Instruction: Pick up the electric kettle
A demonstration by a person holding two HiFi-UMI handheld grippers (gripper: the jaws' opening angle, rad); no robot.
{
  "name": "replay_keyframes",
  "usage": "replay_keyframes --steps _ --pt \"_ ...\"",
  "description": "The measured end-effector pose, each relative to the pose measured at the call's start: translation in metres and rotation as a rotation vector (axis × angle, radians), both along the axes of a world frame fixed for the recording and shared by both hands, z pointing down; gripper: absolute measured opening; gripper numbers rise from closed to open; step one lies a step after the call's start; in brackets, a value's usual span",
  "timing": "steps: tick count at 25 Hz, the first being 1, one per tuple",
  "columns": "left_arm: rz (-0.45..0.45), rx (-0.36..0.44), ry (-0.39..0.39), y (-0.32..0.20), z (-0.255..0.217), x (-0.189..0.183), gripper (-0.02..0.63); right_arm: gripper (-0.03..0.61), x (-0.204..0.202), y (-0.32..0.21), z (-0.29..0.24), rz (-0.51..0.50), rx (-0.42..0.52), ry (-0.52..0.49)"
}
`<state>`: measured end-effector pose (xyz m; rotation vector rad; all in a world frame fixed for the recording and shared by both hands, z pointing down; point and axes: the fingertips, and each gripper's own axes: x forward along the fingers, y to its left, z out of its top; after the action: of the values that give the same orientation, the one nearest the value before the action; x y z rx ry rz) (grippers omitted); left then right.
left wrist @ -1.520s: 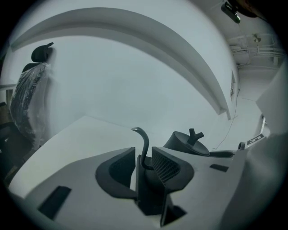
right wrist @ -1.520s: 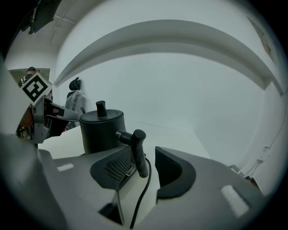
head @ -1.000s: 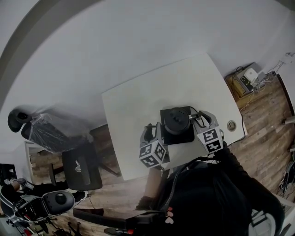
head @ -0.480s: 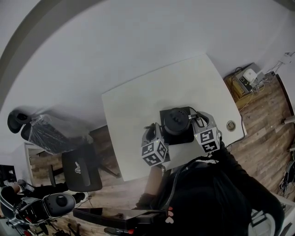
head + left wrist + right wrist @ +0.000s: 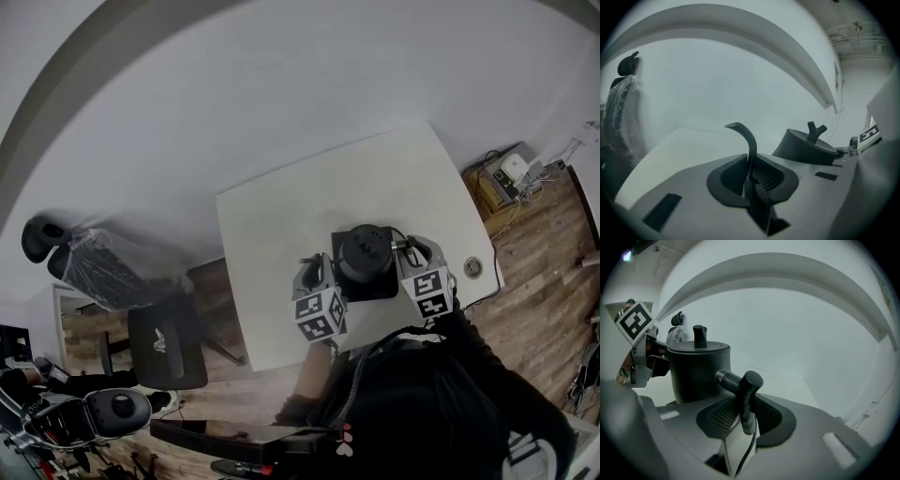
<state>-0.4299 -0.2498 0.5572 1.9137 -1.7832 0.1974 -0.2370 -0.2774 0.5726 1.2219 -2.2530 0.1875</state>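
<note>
A black electric kettle (image 5: 366, 251) stands on its flat black base (image 5: 367, 284) near the front edge of a white table (image 5: 281, 234). My left gripper (image 5: 328, 274) is at the kettle's left side. Its jaws have just been closing and now pinch the thin curved spout (image 5: 750, 143); the lid with its knob (image 5: 810, 140) shows to the right. On the kettle's right, my right gripper (image 5: 405, 251) has also been closing, and its pads clamp the stubby T-shaped handle (image 5: 743, 383). The kettle body (image 5: 698, 371) stands just behind. A thin cord (image 5: 749, 448) hangs from the handle.
A plastic-wrapped office chair (image 5: 103, 272) and a black chair (image 5: 164, 342) stand left of the table. A round cable hole (image 5: 472, 268) sits at the table's right corner. A box of devices (image 5: 502, 178) lies on the wooden floor. The person's dark sleeves fill the foreground.
Both grippers have drawn in against the kettle's sides, the left one more. The kettle still stands on its base. The head view has shifted slightly.
</note>
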Motion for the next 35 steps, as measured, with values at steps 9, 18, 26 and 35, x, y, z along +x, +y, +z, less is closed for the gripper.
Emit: replay_keyframes --steps 9,18,26,35 --pt "0.065 0.082 -0.015 -0.006 -0.056 0.008 0.04 0.1 0.007 -0.005 -0.056 0.003 0.067 -0.01" --pt "0.071 0.17 0.024 -0.007 -0.124 0.017 0.041 0.101 0.015 -0.006 -0.131 0.003 0.188 -0.017" --pt "0.08 0.227 0.024 0.0 -0.179 0.019 0.041 0.101 0.018 0.0 -0.188 0.028 0.27 -0.047" --pt "0.117 0.288 -0.007 0.003 -0.224 0.018 0.041 0.101 0.016 0.002 -0.232 0.048 0.342 -0.08"
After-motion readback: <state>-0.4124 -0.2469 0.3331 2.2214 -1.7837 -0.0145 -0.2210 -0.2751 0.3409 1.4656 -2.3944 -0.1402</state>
